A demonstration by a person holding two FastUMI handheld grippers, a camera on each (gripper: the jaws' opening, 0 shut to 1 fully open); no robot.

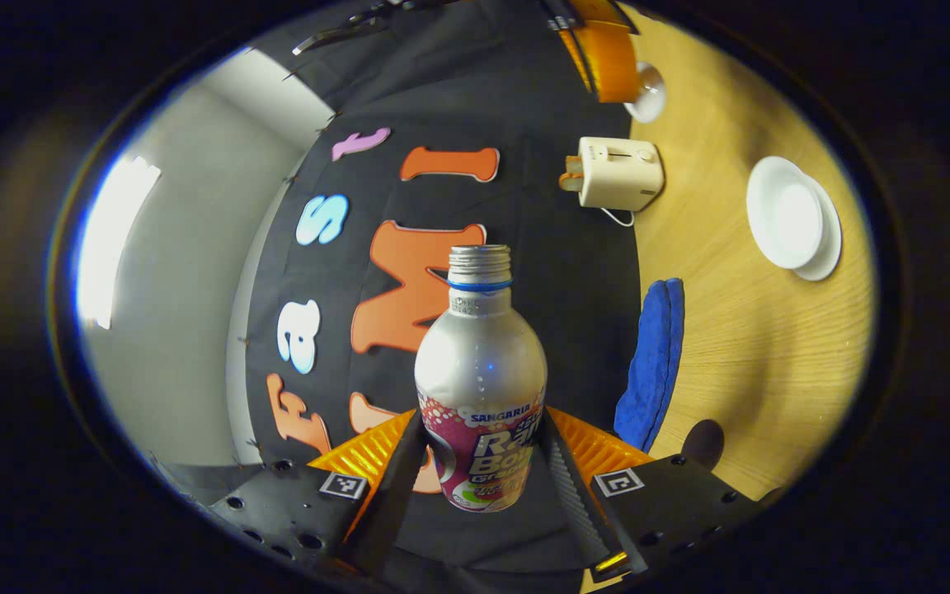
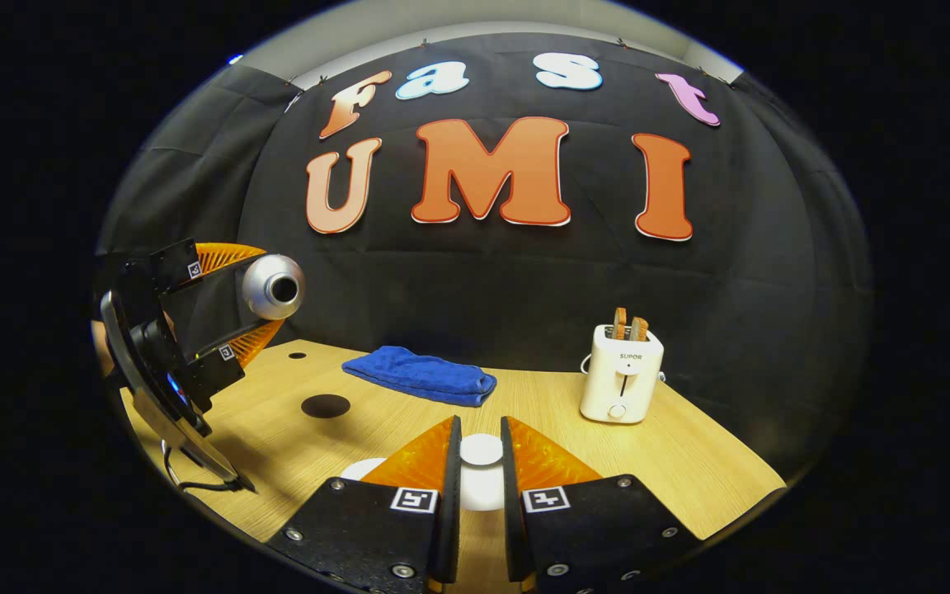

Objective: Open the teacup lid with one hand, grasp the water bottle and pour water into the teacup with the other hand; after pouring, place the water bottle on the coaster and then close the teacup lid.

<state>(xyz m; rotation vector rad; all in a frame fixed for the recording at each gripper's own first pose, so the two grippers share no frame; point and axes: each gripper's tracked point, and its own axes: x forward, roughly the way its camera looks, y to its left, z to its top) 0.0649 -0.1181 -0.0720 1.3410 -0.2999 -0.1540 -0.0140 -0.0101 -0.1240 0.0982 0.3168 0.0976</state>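
Note:
My left gripper (image 1: 482,422) is shut on the silver water bottle (image 1: 479,363), held around its labelled lower body. The threaded neck has no cap. In the right gripper view the bottle (image 2: 271,286) lies tipped sideways in the air at the left, mouth facing the camera, in the left gripper (image 2: 237,299). My right gripper (image 2: 481,423) is shut on the knob of the white teacup lid (image 2: 482,452), held above the table. The open white teacup (image 1: 784,210) sits on its saucer (image 1: 831,243). A dark round coaster (image 2: 325,405) lies on the wood near the bottle.
A folded blue cloth (image 2: 421,375) lies at the back of the wooden table (image 2: 673,462). A white toaster (image 2: 622,379) with toast in its slots stands to the right, its cord behind it. A person's hand holds the left gripper at the left edge.

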